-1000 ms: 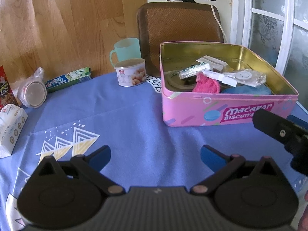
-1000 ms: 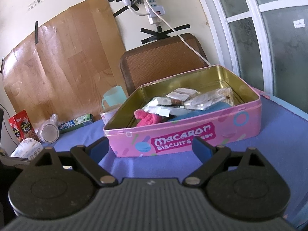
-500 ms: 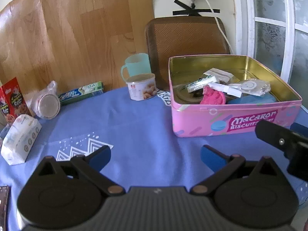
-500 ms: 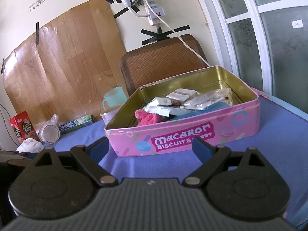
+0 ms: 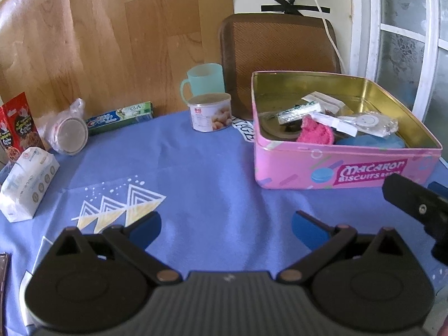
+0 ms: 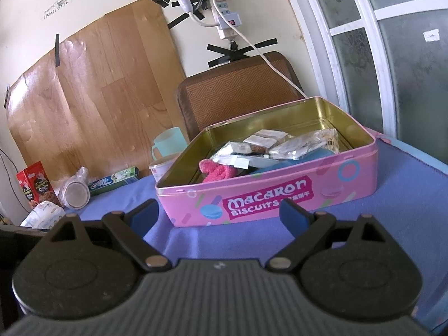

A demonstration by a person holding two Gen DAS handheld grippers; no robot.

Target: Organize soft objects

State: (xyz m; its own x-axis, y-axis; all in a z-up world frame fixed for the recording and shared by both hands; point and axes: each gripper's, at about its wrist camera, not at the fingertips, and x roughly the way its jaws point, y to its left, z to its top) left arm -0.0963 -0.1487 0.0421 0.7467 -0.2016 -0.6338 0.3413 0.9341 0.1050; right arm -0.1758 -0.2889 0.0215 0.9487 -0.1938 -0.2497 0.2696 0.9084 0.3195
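Observation:
An open pink macaron biscuit tin (image 5: 347, 168) (image 6: 268, 196) stands on the blue tablecloth at the right. Inside lie a fuzzy pink cloth (image 5: 316, 131) (image 6: 218, 172), a blue soft item (image 5: 372, 141), and several clear and white packets (image 5: 364, 121) (image 6: 296, 145). My left gripper (image 5: 225, 231) is open and empty above the cloth, left of the tin's front. My right gripper (image 6: 219, 214) is open and empty just before the tin's front wall; part of it shows in the left wrist view (image 5: 414, 207).
A white tissue pack (image 5: 28, 182), red cookie box (image 5: 16, 123), bagged round lid (image 5: 68, 133), toothpaste box (image 5: 120, 117), small can (image 5: 210, 112) and mint mug (image 5: 204, 79) line the table's left and back. A brown chair back (image 5: 277, 44) stands behind the tin.
The left gripper has drawn back and tilted up, so more of the left table and the wall shows. The right gripper has barely moved. Both stay open.

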